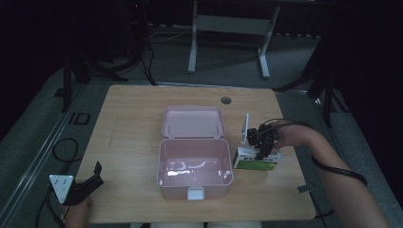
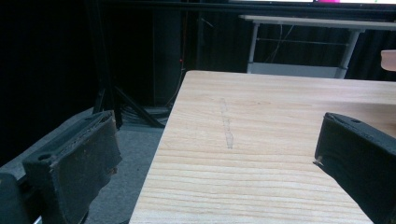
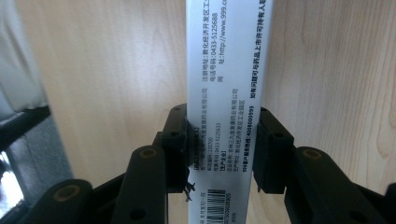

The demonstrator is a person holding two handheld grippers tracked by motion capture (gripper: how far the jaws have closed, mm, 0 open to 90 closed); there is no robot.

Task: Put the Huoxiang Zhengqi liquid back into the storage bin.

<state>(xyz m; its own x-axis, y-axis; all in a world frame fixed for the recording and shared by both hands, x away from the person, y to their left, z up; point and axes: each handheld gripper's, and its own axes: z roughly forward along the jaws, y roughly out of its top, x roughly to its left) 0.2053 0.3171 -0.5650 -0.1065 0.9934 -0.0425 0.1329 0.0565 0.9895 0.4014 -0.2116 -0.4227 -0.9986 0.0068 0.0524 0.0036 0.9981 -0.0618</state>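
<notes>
Right gripper (image 1: 263, 151) clamped on the white-and-green carton (image 1: 255, 160) — lying on the table (image 1: 133, 118) just right of the open pink box (image 1: 195, 168). Left gripper (image 1: 90, 183) spread wide, holding nothing — at the table's near-left corner.

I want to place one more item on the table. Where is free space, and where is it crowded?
Free: the wide bare wood left of the pink lunch box, up to the left gripper, and the far strip behind its open lid. Crowded: right of the lunch box, where the right gripper clamps the medicine box.
</notes>
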